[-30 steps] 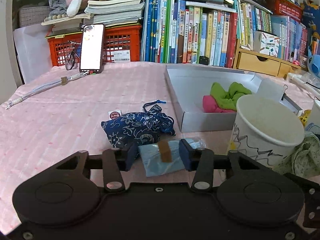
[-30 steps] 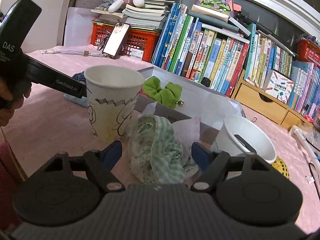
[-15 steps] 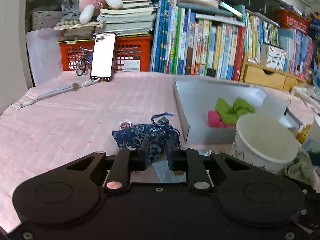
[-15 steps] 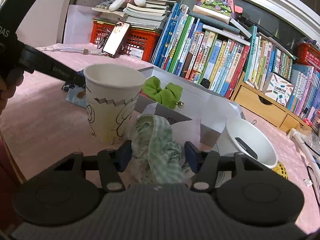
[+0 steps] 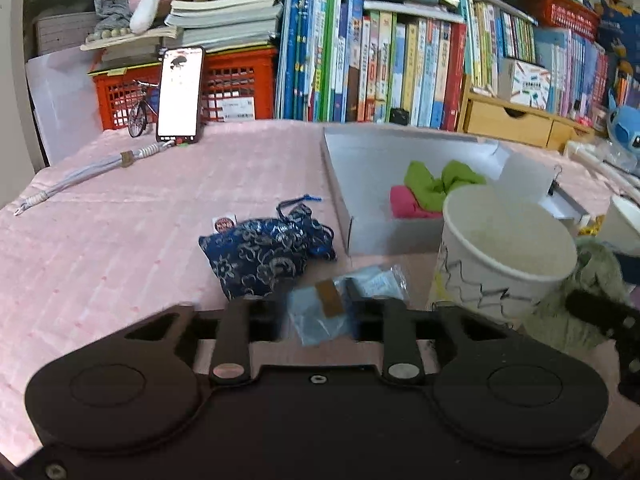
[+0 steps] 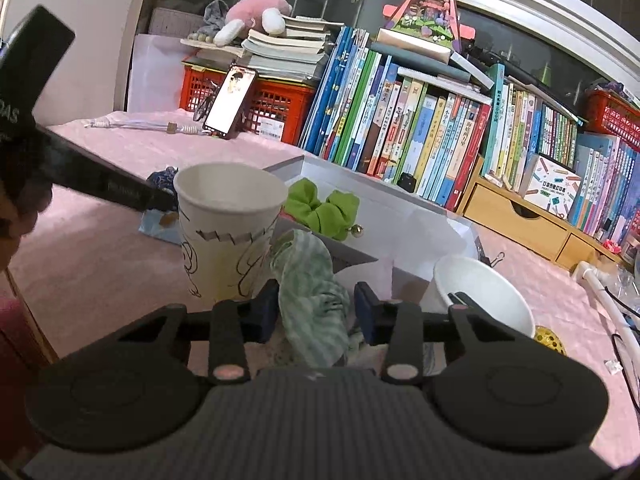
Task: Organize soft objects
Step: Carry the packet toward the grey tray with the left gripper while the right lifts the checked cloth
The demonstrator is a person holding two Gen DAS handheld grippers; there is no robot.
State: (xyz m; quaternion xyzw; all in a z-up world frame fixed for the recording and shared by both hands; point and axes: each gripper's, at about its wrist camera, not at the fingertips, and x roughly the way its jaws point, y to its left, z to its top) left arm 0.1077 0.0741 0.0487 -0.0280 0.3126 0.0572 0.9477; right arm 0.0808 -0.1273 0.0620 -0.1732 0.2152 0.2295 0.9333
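My left gripper (image 5: 314, 310) stands partly open around a light blue packet with a brown tape strip (image 5: 320, 310) lying on the pink cloth. A dark blue patterned pouch (image 5: 260, 254) lies just beyond it. My right gripper (image 6: 316, 312) is closed on a green-and-white striped cloth (image 6: 310, 280) and holds it up beside a paper cup (image 6: 228, 224). A white box (image 5: 376, 160) holds a green scrunchie (image 5: 436, 184) and a pink soft item (image 5: 404, 202). The box also shows in the right wrist view (image 6: 400, 216).
A white bowl (image 6: 480, 300) stands right of the held cloth. A phone (image 5: 180, 94) leans on a red crate (image 5: 240, 88) at the back. Books (image 5: 380, 68) line the rear. A wrapped cable (image 5: 88, 172) lies at far left.
My left gripper was open, shut, then opened partly again around the blue packet. My right gripper closed on the striped cloth and lifted it.
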